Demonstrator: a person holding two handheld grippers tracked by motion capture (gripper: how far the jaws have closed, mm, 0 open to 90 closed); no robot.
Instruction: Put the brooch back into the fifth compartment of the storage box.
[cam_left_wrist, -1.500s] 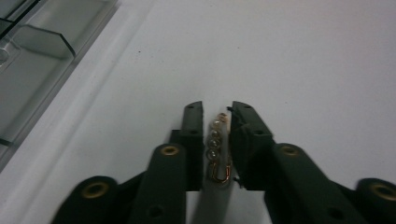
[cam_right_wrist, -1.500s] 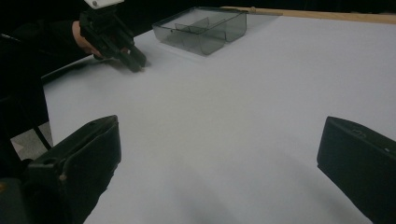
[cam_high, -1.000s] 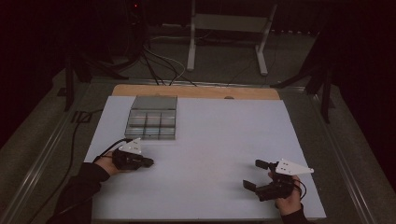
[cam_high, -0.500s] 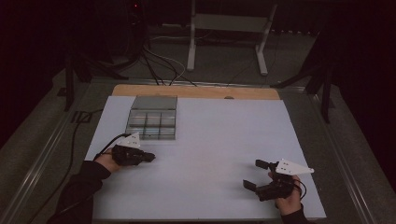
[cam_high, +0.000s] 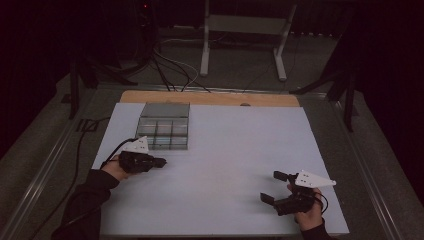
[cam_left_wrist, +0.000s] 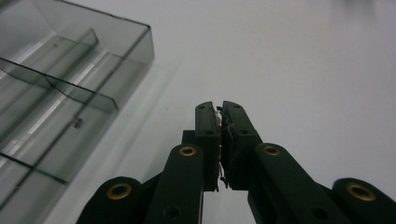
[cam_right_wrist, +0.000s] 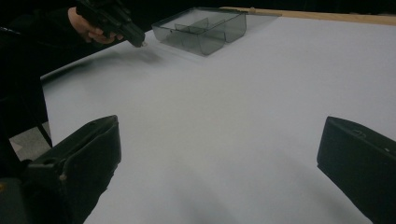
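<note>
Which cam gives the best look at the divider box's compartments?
The high view: the whole clear divider box shows from above, its grid of compartments visible, just beyond the left gripper. The left gripper view crops it to one corner and a few dividers. The right gripper view shows it small and far off.

The smoky grey, see-through plastic compartment box (cam_high: 164, 126) looked glossy, its thin walls catching bright streaks. The white sheet covering the bench (cam_high: 240, 150) was smooth and matt, with a strip of pale bare wood (cam_high: 210, 98) along its far edge. The left gripper (cam_left_wrist: 219, 108) had matt black plastic fingers (cam_left_wrist: 205, 135) set with brass-coloured metal rivets.
</note>
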